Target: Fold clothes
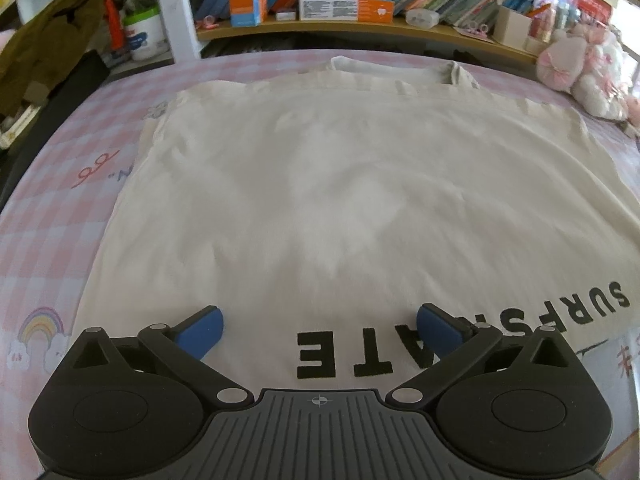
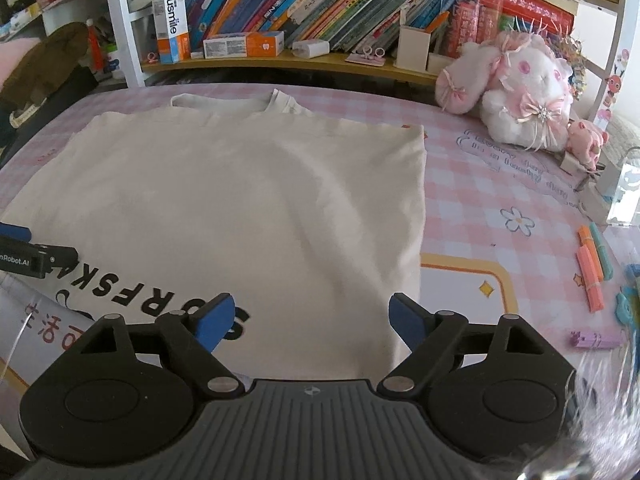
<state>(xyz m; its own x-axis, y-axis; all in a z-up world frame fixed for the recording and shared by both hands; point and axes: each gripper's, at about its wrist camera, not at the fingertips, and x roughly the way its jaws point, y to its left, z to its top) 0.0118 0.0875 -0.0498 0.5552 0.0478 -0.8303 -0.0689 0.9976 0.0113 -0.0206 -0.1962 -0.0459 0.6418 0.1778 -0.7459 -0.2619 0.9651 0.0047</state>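
Note:
A cream T-shirt [image 1: 320, 184] lies flat on a pink checked cloth, collar at the far side, with black upside-down lettering along its near hem. It also shows in the right wrist view [image 2: 240, 208]. My left gripper [image 1: 320, 330] is open and empty, just above the near hem, left of middle. My right gripper [image 2: 312, 322] is open and empty over the hem near the shirt's right corner. The left gripper's side [image 2: 24, 256] shows at the left edge of the right wrist view.
A bookshelf [image 2: 320, 20] with books and boxes runs along the back. A pink plush rabbit [image 2: 520, 92] sits at the back right. Coloured clips and highlighters [image 2: 592, 268] lie at the right. A brown garment [image 1: 44, 52] hangs at the far left.

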